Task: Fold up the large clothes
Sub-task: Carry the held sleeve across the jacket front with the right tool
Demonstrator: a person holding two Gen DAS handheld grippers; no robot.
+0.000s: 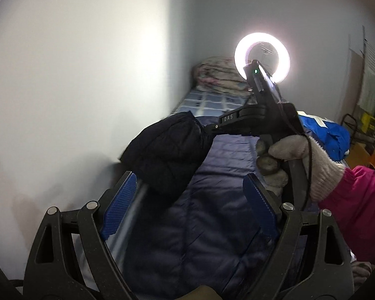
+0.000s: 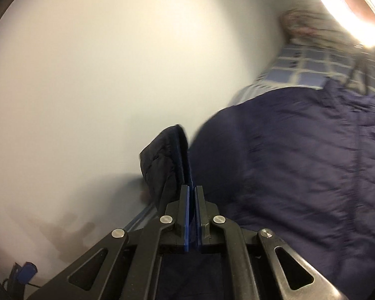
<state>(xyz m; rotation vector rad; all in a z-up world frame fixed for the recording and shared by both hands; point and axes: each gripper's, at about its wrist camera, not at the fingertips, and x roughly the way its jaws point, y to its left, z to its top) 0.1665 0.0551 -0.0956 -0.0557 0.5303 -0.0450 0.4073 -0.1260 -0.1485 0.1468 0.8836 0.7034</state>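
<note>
Pinching the end of a dark sleeve (image 2: 166, 155) between its 2 blue pads, the right gripper (image 2: 192, 195) has its jaws pressed together on the cloth and holds that sleeve up off the navy quilted jacket (image 2: 300, 175), which lies spread on the bed beside the white wall (image 1: 75, 87). The left gripper (image 1: 187, 207) is spread wide with nothing between its pads, hanging above the jacket on the wall side, while a gloved hand (image 1: 305, 160) with a pink cuff grips the other tool's handle.

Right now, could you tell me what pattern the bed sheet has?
The bed sheet is blue-and-white checked, clearest in the left wrist view.
</note>
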